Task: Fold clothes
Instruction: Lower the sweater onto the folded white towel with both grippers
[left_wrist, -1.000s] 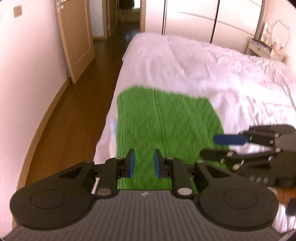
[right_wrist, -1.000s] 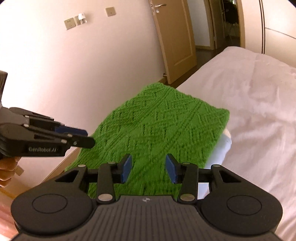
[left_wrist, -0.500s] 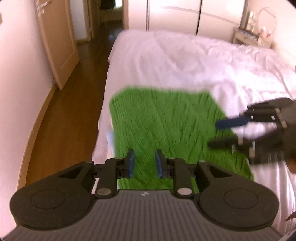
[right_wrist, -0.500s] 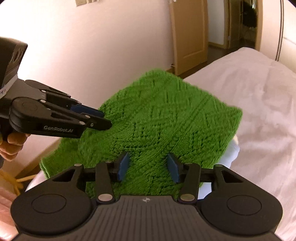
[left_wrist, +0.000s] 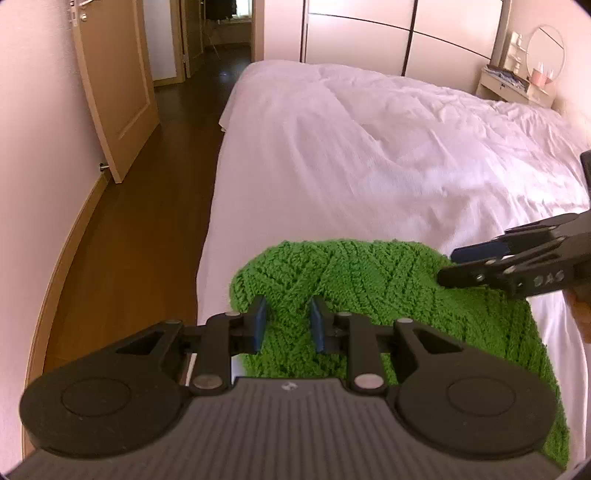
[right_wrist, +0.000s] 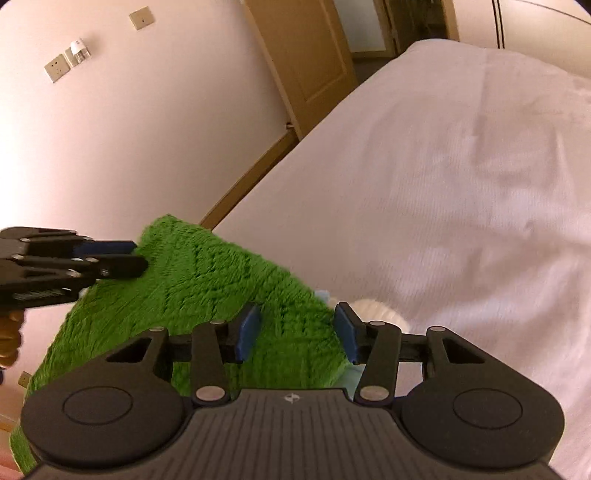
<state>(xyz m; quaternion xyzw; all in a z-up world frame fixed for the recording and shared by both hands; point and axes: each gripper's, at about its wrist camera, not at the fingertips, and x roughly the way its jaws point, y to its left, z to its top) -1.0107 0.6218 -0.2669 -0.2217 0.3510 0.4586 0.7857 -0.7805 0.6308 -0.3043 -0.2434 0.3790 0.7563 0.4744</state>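
Both grippers tilt steeply down toward a green knitted garment (left_wrist: 388, 295) that lies at the near corner of a bed (left_wrist: 369, 147) with white bedding.

The left gripper (left_wrist: 287, 325) has its blue pads a small way apart, and its jaws have just been opening a little. The knit lies under and between the fingers, its rounded far edge just beyond the tips, but the pads do not press on it.

The right gripper (right_wrist: 298, 330) stands with its fingers wider apart, and its jaws have just been opening too. The green fabric fills most of the gap between them and ends close to the right finger; nothing is clamped. Just beyond that finger a pale rounded bit of cloth (right_wrist: 380, 314) peeks out.

In the left wrist view the right gripper's tips rest against the garment's far right edge, and the whole bed, a wardrobe (left_wrist: 369, 33) and a round mirror (left_wrist: 546, 51) show beyond. In the right wrist view the left gripper (right_wrist: 125, 256) comes in from the left, tips at the knit's far corner, with fingers of a hand (right_wrist: 9, 332) behind it, and wall sockets (right_wrist: 59, 66) above. This view is blurred.
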